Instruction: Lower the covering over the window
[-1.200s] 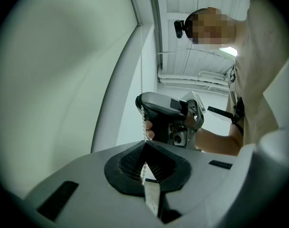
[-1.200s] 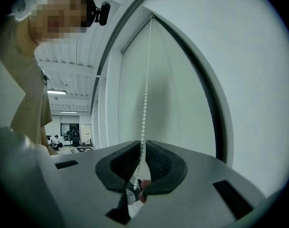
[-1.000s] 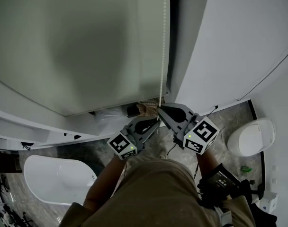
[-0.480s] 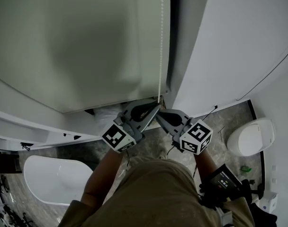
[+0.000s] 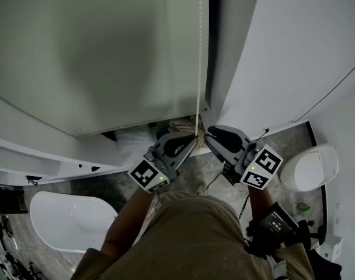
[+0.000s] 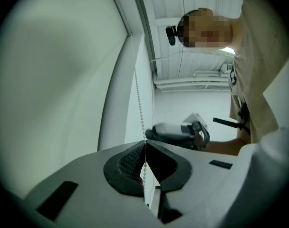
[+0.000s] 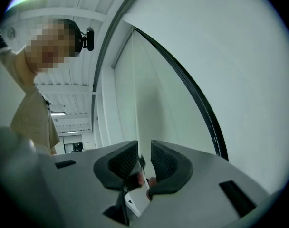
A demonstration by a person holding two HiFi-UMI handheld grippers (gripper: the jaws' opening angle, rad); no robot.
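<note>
The blind (image 5: 96,57) fills the space up and left of both pairs of jaws, its lower edge just above the left pair. The left gripper (image 5: 193,137) has its jaws pressed together on the chain (image 5: 199,69). The beads run straight up from between the pads, along the blind's right edge. Just right of the chain, the right gripper (image 5: 211,136) has jaws that have just been opening. They stand apart, clear of the chain, which lies outside their gap, to their left.
</note>
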